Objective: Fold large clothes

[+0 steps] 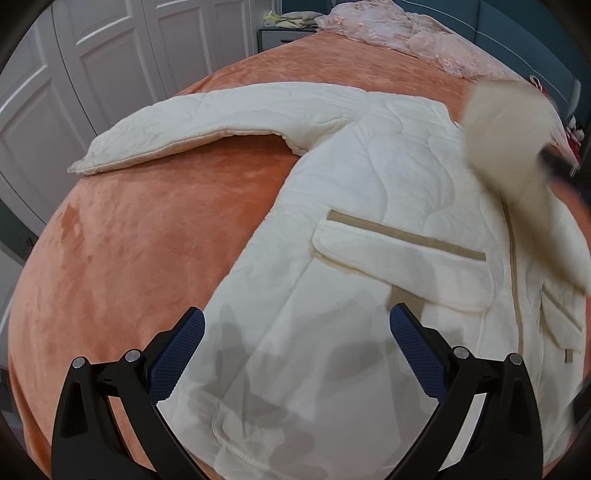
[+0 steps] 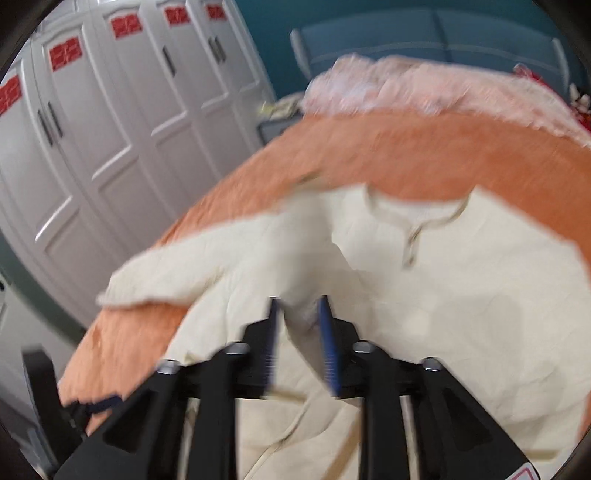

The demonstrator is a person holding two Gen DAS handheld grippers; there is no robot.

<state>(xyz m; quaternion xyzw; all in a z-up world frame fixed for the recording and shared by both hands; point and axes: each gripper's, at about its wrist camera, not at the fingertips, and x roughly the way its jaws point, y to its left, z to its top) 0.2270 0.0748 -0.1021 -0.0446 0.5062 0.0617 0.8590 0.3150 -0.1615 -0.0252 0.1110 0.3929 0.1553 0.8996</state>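
A cream quilted jacket (image 1: 369, 221) lies front up on the orange bed, zip and flap pockets showing; the right wrist view shows its collar end (image 2: 461, 295). One sleeve (image 1: 203, 122) stretches flat to the left. My left gripper (image 1: 297, 325) hovers open over the lower hem, nothing between its fingers. The other sleeve (image 1: 498, 122) is lifted over the jacket's chest, blurred, up to my right gripper (image 1: 561, 166). In the right wrist view the right gripper (image 2: 299, 314) has its jaws partly apart, with sleeve fabric (image 2: 299, 288) filling the gap between the blue pads.
The orange bedspread (image 1: 147, 240) covers the bed. A crumpled pink blanket (image 1: 406, 33) lies at the head. White wardrobe doors (image 2: 110, 129) line the left side, with a small nightstand (image 1: 280, 37) beside them. A teal headboard (image 2: 424, 37) stands behind.
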